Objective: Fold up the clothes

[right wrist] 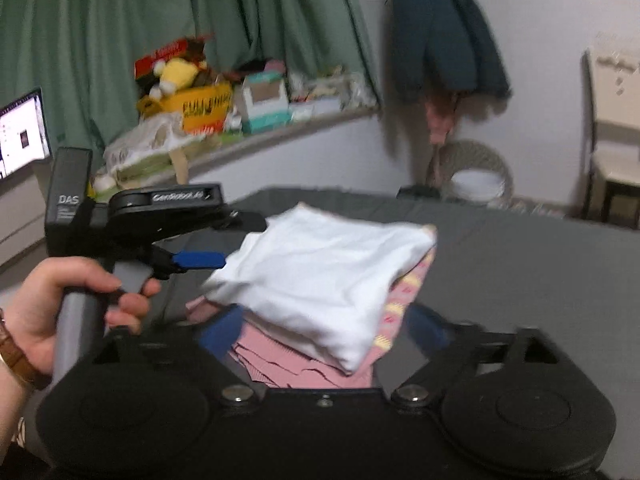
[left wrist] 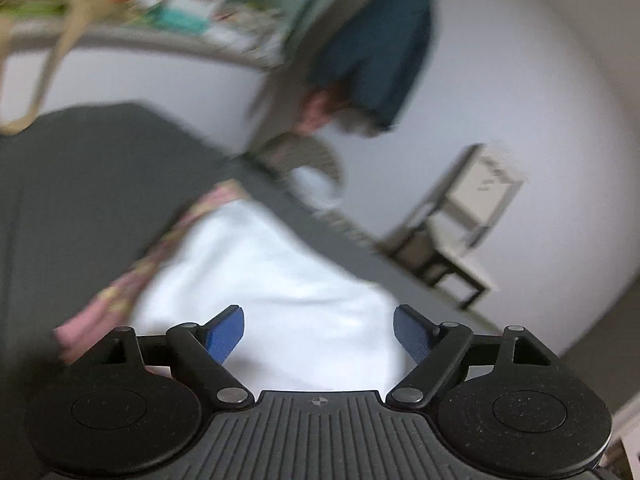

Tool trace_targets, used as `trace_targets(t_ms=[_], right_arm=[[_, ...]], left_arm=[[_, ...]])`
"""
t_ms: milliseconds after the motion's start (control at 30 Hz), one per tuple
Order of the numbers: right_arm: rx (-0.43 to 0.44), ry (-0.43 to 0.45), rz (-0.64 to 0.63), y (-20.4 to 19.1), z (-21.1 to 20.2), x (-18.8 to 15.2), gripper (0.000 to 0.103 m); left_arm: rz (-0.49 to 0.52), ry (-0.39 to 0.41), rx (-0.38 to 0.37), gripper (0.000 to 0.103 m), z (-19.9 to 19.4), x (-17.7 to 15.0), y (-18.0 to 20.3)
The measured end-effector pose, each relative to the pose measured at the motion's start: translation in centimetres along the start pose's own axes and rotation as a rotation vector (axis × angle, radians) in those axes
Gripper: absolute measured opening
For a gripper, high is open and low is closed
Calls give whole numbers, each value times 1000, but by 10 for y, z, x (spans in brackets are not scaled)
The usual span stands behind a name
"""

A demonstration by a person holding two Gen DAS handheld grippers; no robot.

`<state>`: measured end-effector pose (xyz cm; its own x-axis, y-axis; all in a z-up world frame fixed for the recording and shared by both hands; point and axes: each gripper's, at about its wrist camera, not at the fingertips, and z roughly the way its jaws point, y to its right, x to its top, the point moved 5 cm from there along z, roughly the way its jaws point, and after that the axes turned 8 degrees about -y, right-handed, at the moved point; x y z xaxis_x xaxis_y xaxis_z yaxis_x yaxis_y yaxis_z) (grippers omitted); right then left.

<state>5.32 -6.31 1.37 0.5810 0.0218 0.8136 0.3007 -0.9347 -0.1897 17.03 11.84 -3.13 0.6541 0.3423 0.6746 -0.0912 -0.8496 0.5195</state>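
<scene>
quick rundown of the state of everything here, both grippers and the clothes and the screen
left gripper: open, nothing between its fingers
right gripper: open, around the near edge of the pile
white garment: folded, on top of the pile
pink garment: folded, under the white one
monitor: switched on
dark jacket: hanging on the wall

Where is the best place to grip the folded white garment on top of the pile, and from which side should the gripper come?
Probably the white garment is best pinched at its near corner, which overhangs the pink clothes. The open right gripper already faces it, so come in low from the near side, one finger under the edge.
</scene>
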Motion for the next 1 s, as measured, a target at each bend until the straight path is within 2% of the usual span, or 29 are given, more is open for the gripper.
trace_targets(t_ms=[33,100,133,233,333,433,500,667,800,900,1000], right_arm=[[-7,15,4,0,-13,0,103],[-15,26,24,4,-38,-3,103],[-21,25,37,5,-47,-5,103],[-52,8,87,13,-73,-14,103],[-117,-11,135,22,-89,-26,103],[-188,-13,157,25,-95,-34,103],[-246,0,162,24,-95,-41,103],[-285,-33,213,26,-82,-60,103],[-357,-120,268,34,-71,-66,103],[-306,-94,223,31,-74,-61,103],[-252,-86,199,28,-73,-54,103]], left_arm=[[18,11,-24,84,-5,5,14],[47,35,-71,94,-16,4,42],[58,42,-88,103,-21,4,55],[98,39,-69,103,-28,-6,86],[111,-27,67,103,-22,-17,107],[120,-73,262,103,-24,-32,125],[117,-71,361,103,-31,-52,129],[112,-103,520,103,-31,-70,128],[122,-110,586,103,-27,-64,123],[143,-69,584,103,-36,-55,119],[165,-99,557,103,-41,-49,109]])
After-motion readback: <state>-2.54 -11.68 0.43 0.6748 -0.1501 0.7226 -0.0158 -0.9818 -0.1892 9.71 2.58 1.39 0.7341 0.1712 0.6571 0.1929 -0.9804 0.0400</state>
